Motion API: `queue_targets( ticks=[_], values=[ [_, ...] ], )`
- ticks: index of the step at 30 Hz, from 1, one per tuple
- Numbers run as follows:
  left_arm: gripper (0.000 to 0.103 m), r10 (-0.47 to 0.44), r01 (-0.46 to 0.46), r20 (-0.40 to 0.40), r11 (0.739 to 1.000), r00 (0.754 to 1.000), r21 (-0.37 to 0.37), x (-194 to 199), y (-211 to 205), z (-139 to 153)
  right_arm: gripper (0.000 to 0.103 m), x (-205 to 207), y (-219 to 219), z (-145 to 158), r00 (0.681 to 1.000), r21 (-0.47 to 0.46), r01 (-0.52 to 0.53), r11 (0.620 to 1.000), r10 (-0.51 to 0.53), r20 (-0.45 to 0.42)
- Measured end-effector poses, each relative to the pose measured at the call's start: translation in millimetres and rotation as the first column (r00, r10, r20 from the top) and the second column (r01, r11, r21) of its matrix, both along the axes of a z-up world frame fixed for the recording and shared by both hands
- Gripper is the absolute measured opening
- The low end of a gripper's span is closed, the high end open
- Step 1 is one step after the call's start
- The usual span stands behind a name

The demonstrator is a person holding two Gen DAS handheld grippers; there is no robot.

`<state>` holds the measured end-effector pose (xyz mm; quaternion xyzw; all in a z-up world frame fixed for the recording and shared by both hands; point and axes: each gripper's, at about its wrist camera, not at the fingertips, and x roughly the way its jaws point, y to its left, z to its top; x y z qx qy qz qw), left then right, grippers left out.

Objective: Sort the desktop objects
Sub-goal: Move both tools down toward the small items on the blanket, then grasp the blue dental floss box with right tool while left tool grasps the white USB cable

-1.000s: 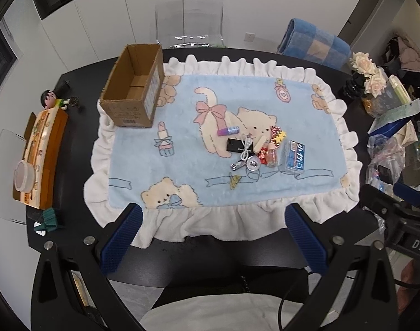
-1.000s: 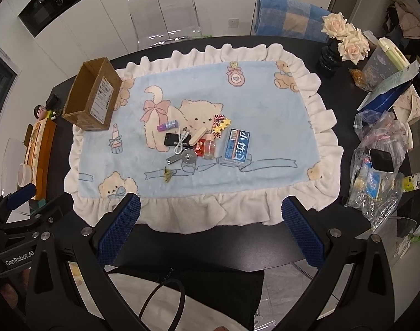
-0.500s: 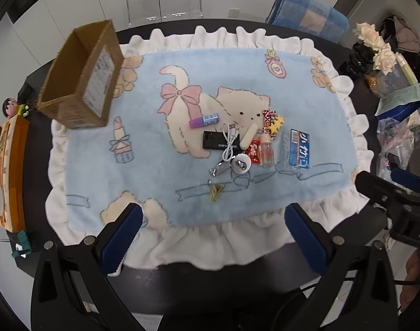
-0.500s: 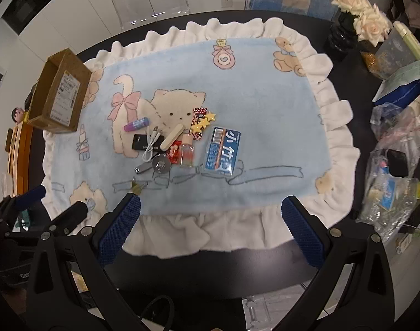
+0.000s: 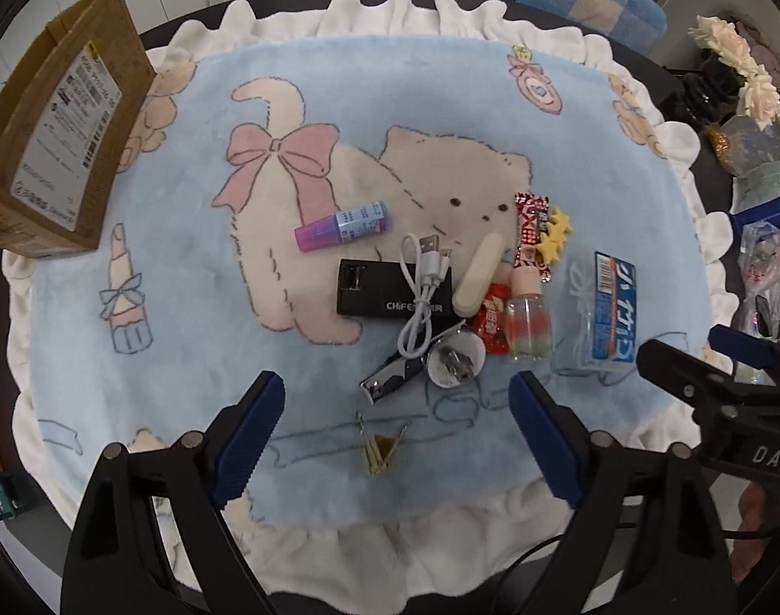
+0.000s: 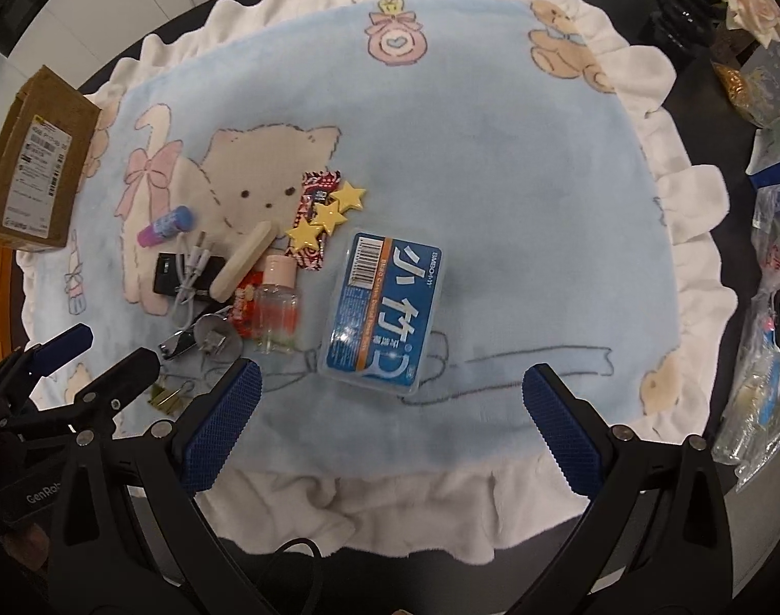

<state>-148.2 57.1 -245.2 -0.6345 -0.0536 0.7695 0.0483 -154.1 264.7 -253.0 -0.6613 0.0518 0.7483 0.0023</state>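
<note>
A heap of small items lies on the blue cat-print mat (image 5: 184,348) (image 6: 518,195): a purple tube (image 5: 342,225), a black charger box (image 5: 390,289) with a white cable (image 5: 423,287), a metal clip (image 5: 390,382), a white cup (image 5: 455,359), a small clear bottle (image 5: 528,320) (image 6: 277,307), red candy wrappers (image 5: 531,228), yellow star clips (image 6: 328,215) and a gold binder clip (image 5: 380,448). A blue clear case (image 6: 384,307) (image 5: 613,307) lies to the right. My left gripper (image 5: 397,435) hangs open above the binder clip. My right gripper (image 6: 384,430) is open just below the blue case.
An open cardboard box (image 5: 56,143) (image 6: 31,169) stands at the mat's left edge. A vase of pale roses (image 5: 738,66) and plastic bags (image 6: 769,359) crowd the black table on the right. A blue checked towel (image 5: 590,0) lies at the back.
Both grippers have moved forward and down toward the mat, so the heap and the blue case look much larger. Both stay open. No object has shifted.
</note>
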Motion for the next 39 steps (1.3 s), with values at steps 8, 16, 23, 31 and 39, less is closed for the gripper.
queue_targets(
  ticks=[8, 16, 23, 31, 39],
  values=[
    [0.065, 0.008, -0.009, 0.035, 0.999, 0.999, 0.035, -20, 4, -25, 0.103, -13, 2, -31, 0.999, -0.010, 0.010, 1.000, -0.010, 0.032],
    [0.048, 0.024, -0.027, 0.051, 0.997, 0.998, 0.071, -29, 4, -38, 0.103, -24, 0, -41, 0.999, -0.002, 0.004, 1.000, -0.004, 0.049],
    [0.026, 0.027, -0.035, 0.076, 0.994, 0.997, 0.104, -26, 2, -45, 0.078, -35, -1, -52, 0.997, -0.039, 0.016, 0.999, -0.013, 0.077],
    [0.015, 0.035, -0.050, 0.091, 0.985, 0.995, 0.166, -26, 1, -42, 0.062, -43, -13, -54, 0.995, -0.057, -0.006, 0.998, 0.012, 0.103],
    [0.011, 0.030, -0.039, 0.063, 0.989, 0.998, 0.145, -30, 5, -20, 0.061, -50, -20, -40, 0.995, -0.068, -0.001, 0.998, 0.008, 0.101]
  ],
)
